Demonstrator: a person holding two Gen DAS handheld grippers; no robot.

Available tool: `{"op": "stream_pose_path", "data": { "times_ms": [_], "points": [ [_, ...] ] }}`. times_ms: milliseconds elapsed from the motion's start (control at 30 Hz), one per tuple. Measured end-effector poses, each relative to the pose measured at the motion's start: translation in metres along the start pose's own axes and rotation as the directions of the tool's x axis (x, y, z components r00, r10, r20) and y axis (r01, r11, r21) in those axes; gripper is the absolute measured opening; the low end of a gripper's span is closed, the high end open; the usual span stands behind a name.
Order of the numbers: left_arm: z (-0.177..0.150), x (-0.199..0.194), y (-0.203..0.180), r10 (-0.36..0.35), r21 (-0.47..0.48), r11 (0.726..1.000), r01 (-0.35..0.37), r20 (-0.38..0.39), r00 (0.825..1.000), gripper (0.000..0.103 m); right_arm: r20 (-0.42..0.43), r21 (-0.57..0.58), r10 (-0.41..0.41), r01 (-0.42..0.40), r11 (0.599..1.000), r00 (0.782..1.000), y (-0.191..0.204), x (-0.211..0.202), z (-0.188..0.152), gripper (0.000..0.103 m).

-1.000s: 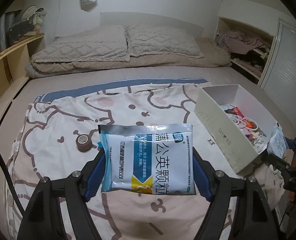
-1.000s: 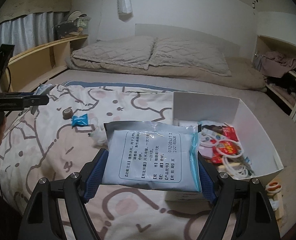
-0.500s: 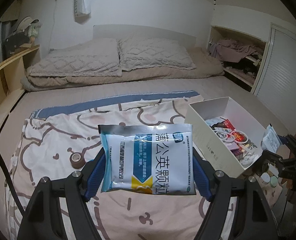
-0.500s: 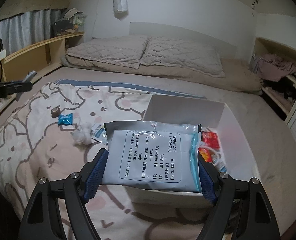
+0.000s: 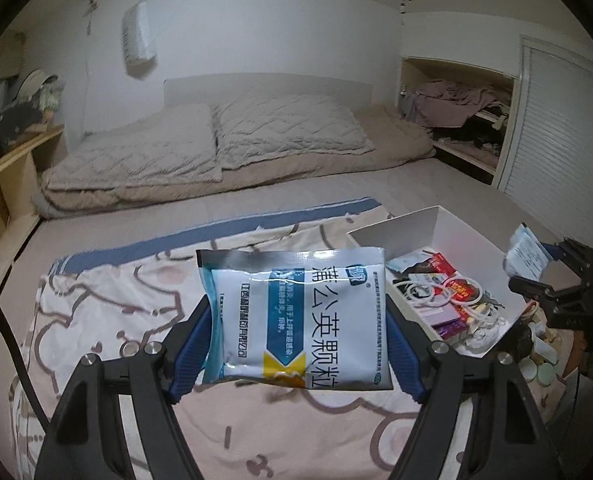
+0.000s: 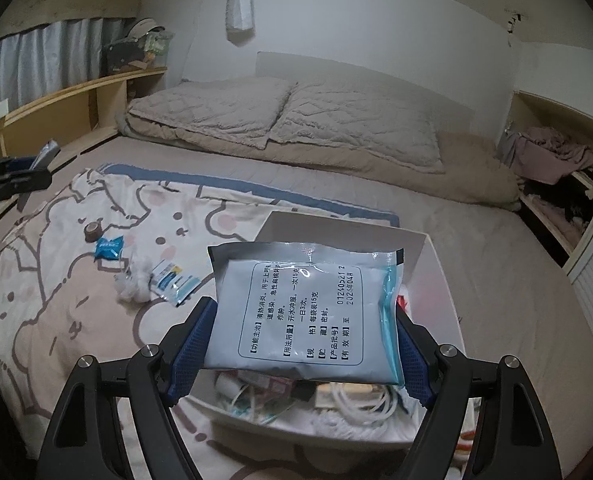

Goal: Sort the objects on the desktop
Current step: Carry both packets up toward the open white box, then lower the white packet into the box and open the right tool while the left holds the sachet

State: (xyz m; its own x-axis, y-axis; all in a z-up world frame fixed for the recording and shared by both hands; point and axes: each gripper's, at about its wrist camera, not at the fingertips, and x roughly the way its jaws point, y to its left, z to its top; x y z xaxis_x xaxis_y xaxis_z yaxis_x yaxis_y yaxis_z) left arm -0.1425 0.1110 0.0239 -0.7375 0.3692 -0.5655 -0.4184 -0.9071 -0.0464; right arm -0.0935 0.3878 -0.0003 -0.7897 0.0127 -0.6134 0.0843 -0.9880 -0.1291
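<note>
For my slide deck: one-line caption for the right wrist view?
Right gripper holds a medicine sachet above the white storage box on the bed.

Two flat medicine sachets (image 5: 300,316) (image 6: 308,312) aloft, right one above the white box (image 6: 436,292)

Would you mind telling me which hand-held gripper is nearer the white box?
Right. The right hand-held gripper holds its sachet over the white box; the left hand-held gripper is beside it.
</note>
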Motion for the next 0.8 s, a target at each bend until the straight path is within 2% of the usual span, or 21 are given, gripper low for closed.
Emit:
{"op": "stream_pose_path", "data": {
  "times_ms": [467, 600, 800],
  "points": [
    [0.033, 0.048, -0.051, -0.088, -0.017, 0.996, 0.089, 0.022, 0.996, 0.078, -0.003, 0.049, 0.021, -0.021, 0.999, 1.0, -0.042, 0.038, 0.022, 0.082],
    [0.039, 0.06, -0.064, -0.104, -0.015, 0.994, 0.104, 0.035, 0.994, 0.078, -0.037, 0.087, 0.032, -0.029, 0.996, 0.999, -0.055, 0.06, 0.027, 0.082],
    [0.04, 0.073, -0.077, -0.13, -0.011, 0.991, 0.131, 0.052, 0.99, 0.078, -0.13, 0.134, 0.068, -0.051, 0.99, 0.989, -0.06, 0.103, 0.039, 0.082]
  ]
}}
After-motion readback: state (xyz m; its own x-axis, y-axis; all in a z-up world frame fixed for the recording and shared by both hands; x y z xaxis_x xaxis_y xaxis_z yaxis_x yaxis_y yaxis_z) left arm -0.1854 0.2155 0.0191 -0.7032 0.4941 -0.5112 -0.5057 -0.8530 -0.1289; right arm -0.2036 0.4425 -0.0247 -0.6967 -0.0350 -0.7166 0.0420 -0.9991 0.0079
